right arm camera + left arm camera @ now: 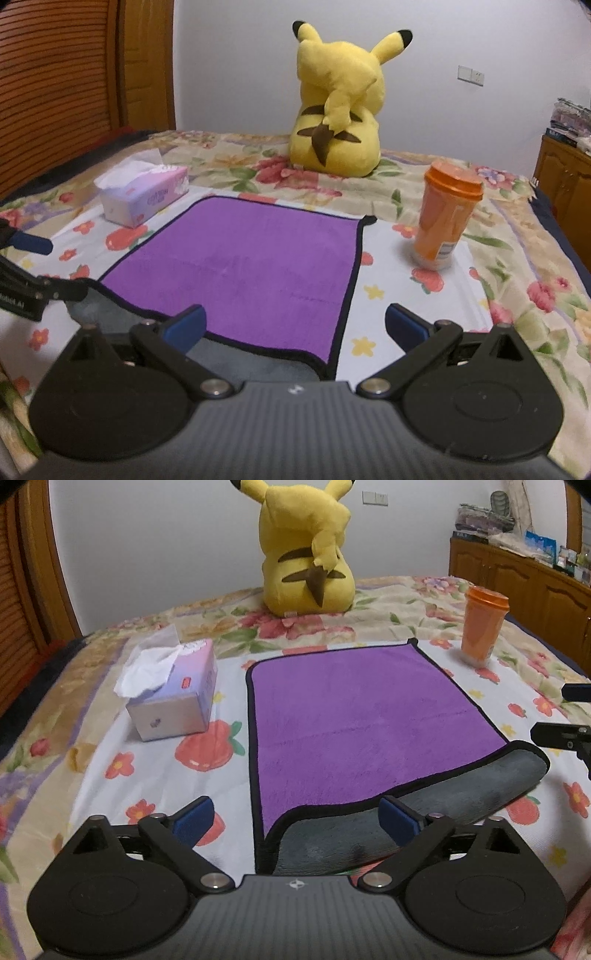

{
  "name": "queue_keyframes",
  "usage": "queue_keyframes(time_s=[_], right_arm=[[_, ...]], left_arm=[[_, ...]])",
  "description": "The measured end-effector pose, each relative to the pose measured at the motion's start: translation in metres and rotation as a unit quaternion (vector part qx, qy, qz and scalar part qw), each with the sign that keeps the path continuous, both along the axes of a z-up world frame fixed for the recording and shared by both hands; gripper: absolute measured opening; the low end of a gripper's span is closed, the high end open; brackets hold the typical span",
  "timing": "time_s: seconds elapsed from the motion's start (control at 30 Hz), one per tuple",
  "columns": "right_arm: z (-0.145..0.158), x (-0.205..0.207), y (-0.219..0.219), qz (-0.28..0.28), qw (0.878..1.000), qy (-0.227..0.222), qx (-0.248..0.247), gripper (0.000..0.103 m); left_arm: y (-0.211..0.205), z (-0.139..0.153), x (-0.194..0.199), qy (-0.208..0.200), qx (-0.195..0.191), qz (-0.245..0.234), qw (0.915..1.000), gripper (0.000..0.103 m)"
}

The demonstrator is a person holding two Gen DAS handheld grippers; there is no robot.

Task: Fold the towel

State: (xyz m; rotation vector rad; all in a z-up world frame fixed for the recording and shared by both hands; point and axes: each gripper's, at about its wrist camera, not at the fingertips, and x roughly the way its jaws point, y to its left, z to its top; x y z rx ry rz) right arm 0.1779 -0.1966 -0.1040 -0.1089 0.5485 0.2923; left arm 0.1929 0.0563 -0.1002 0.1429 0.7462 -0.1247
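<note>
Both your left gripper (295,821) and right gripper (294,328) have jaws spread, empty, over the purple towel's (354,716) turned-up grey near edge.

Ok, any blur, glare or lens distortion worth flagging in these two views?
Left wrist: strong fisheye bending at the edges, orange cup slightly soft, no glare. Right wrist: same curvature, purple towel evenly lit, left tongs blurred at the frame edge.
</note>
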Motion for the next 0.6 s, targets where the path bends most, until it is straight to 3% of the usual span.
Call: queue_keyframes(time_s=[0.23,0.33,0.43,0.6], right_arm=[[-0.008,0.010,-0.001,0.008,1.000,0.028,0.002,0.102],[-0.012,0.016,-0.002,0.007,0.999,0.040,0.003,0.102],[-0.017,0.021,-0.003,0.008,0.998,0.055,0.004,0.091],[-0.027,0.028,-0.004,0.008,0.996,0.089,0.007,0.091]], left_arm=[[0.011,-0.008,0.012,0.024,-0.020,-0.005,0.9995,0.081],[0.015,-0.010,0.015,0.036,-0.032,-0.004,0.9988,0.080],[0.017,-0.012,0.016,0.046,-0.043,-0.006,0.9980,0.075],[0.018,-0.019,0.018,0.061,-0.047,-0.007,0.9970,0.063]])
